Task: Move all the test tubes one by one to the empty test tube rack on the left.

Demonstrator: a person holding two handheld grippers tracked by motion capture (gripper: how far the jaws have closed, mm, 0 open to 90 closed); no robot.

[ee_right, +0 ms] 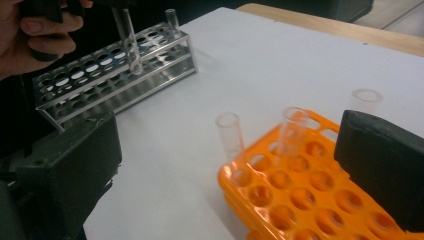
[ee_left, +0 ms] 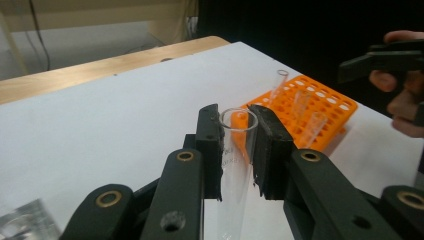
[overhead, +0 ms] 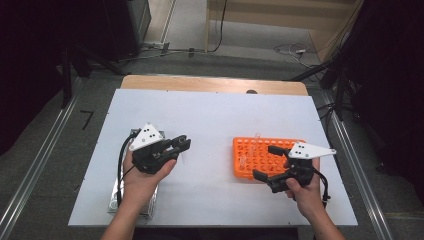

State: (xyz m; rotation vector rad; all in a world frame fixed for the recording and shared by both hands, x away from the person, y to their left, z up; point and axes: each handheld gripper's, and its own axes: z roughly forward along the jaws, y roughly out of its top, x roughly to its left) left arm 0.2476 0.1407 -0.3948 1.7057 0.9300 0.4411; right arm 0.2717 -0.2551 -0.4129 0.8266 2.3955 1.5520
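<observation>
Clear glass, that's the prize: the left gripper (ee_left: 239, 150) has its black jaws clamped on a transparent glass test tube (ee_left: 235, 165), open mouth pointing away from the hand along the jaws, long axis in line with them, held over the white table top (overhead: 210, 120) left of the orange plastic tube rack (overhead: 260, 157). Faint print runs down the tube wall, too blurred to read, and its lower end is cut off at the frame edge. Over at the rack, the right gripper (overhead: 268, 162) has its jaws spread wide with nothing pinched, three clear tubes (ee_right: 230, 135) standing in the holes just ahead, while the steel wire rack (ee_right: 110, 75) sits partly hidden beneath the left hand (overhead: 142, 180).
</observation>
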